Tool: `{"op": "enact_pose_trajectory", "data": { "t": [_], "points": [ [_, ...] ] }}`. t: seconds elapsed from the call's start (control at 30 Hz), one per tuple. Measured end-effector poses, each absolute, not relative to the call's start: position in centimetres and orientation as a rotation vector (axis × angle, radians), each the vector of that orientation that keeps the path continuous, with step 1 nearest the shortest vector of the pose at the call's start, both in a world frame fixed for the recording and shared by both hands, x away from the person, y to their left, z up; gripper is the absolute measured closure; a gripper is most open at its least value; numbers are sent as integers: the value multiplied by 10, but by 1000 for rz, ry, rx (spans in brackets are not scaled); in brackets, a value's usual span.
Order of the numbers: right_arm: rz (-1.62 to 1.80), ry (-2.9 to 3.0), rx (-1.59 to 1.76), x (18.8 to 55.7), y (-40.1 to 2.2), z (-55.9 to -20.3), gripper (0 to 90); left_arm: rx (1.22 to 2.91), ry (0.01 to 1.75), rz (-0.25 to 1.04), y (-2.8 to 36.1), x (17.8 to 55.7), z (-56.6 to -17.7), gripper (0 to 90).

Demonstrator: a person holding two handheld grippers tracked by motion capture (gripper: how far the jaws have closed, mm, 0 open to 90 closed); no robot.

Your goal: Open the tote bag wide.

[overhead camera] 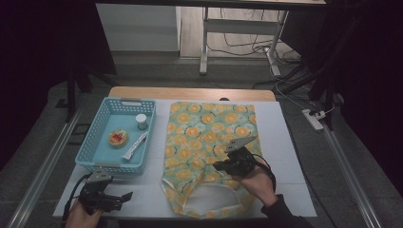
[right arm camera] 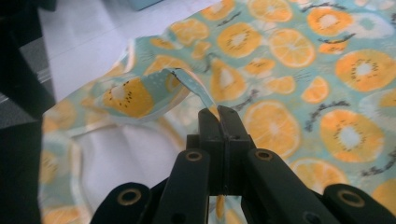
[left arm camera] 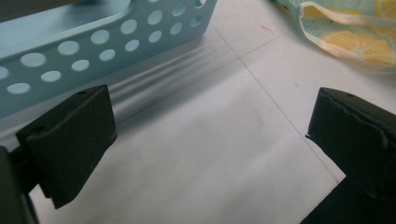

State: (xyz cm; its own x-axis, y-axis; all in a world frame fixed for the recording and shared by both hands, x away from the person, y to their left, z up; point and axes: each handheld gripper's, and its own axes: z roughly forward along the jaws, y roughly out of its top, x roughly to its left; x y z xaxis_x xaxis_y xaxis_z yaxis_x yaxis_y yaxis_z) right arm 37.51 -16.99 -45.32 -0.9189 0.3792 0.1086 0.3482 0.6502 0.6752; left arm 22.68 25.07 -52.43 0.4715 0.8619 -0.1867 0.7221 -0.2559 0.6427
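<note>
A teal cloth printed with orange slices point(overhead camera: 209, 137) lies spread over the white mat. My right gripper point(overhead camera: 219, 166) hangs over the cloth's near half, shut on a strip of its edge, which rises lifted between the jaws point(right arm camera: 218, 111) in the right gripper view. A loop of the cloth's hem point(right arm camera: 140, 98) curls up to the left of the jaws. Near the table's front left corner, my left gripper point(overhead camera: 124, 196) rests open just in front of the basket, and bare mat point(left arm camera: 210, 135) shows between its two black pads point(left arm camera: 70, 135).
A light blue perforated basket point(overhead camera: 95, 137) stands at the left with a small white-capped jar point(overhead camera: 141, 121), a round red and yellow item point(overhead camera: 118, 137) and a white tube point(overhead camera: 135, 145) inside. The basket wall point(left arm camera: 102, 42) is close ahead of the left gripper. A corner of the cloth point(left arm camera: 345, 32) lies to its right.
</note>
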Motion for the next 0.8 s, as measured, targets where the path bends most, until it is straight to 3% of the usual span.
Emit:
{"op": "enact_pose_trajectory", "data": {
  "t": [0.8],
  "points": [
    [1104, 2720, 770, 451, -157, -465, 894, 2052, 1302, 263, 250, 227, -525, 16]
  ]
}}
